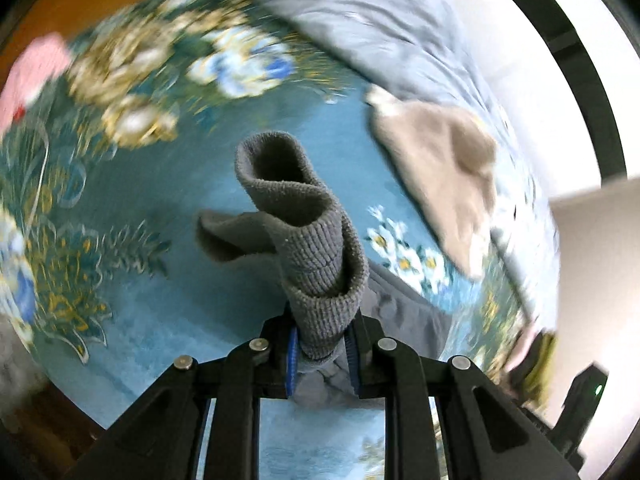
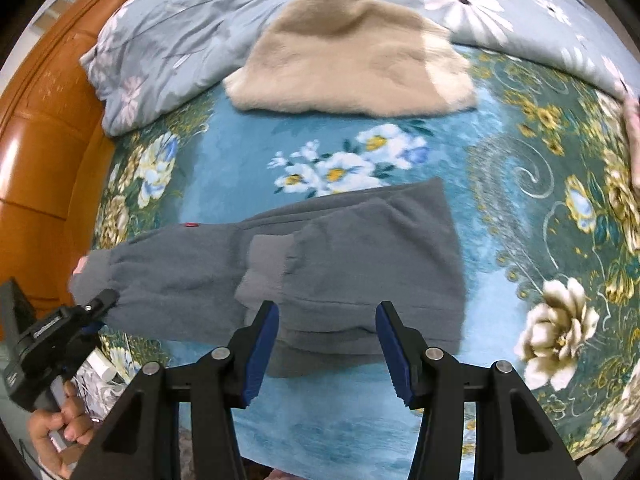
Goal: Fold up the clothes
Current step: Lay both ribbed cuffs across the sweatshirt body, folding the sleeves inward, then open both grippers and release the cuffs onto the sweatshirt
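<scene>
Left wrist view: the left claw (image 1: 320, 354) pinches a ribbed cuff of the grey garment (image 2: 320, 264) at frame centre. Right wrist view: the right claw (image 2: 326, 344) gapes wide, empty, above the garment lying mid-frame on the floral bed (image 2: 520, 208).

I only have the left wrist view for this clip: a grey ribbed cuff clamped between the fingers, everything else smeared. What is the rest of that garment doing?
Observer: In the right wrist view the grey garment lies mostly flat on the floral blanket, partly folded, with one sleeve stretched toward the left gripper.
Operator: And the right gripper, is it holding anything?
Observer: No. The right gripper is open, its blue-padded fingers apart above the garment's near edge, gripping nothing.
Operator: That beige blur at my upper right?
Observer: A fluffy beige garment, lying apart from the grey one, against the pale blue quilt.
</scene>
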Tool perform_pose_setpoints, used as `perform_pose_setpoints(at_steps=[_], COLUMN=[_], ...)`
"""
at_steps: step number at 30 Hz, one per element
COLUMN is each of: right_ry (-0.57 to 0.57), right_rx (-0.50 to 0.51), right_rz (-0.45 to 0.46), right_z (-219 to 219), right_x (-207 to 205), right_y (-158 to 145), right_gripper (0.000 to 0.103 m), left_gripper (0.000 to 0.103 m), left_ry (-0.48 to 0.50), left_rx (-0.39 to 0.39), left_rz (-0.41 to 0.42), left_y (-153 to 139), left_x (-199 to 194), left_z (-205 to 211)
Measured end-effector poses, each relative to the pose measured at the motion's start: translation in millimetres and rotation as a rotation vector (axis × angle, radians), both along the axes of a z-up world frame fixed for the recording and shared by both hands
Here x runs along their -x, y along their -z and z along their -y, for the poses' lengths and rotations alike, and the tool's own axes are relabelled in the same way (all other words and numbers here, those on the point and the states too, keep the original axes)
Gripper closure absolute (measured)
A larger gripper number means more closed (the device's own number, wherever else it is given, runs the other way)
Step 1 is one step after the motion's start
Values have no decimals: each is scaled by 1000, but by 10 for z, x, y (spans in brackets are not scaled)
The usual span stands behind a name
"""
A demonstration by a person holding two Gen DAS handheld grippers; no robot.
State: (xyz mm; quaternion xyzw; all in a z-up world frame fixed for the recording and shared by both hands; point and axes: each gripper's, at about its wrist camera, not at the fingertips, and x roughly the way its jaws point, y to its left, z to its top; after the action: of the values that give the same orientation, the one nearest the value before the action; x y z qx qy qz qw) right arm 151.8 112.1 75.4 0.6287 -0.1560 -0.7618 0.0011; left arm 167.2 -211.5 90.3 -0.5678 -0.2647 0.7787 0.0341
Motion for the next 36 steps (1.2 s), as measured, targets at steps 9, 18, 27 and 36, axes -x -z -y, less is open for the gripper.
perform_pose_setpoints(at_steps=[9, 18, 27, 36], right_ry=[100, 266, 410, 372], right_rx=[62, 88, 95, 103], right_rz=[14, 16, 66, 75], right_z=[-804, -1512, -2068, -2000], right_x=[-169, -616, -936, -848], right_y=[110, 269, 466, 541], right_gripper=[49, 49, 49, 49], left_gripper=[83, 82, 68, 47], left_ry=[256, 479, 520, 519], left_rx=[278, 459, 536, 354], left_rz=[-43, 77, 172, 194], left_y=[-138, 269, 482, 391], left_x=[10, -133, -181, -211], left_z=[-1348, -2423, -2819, -2813])
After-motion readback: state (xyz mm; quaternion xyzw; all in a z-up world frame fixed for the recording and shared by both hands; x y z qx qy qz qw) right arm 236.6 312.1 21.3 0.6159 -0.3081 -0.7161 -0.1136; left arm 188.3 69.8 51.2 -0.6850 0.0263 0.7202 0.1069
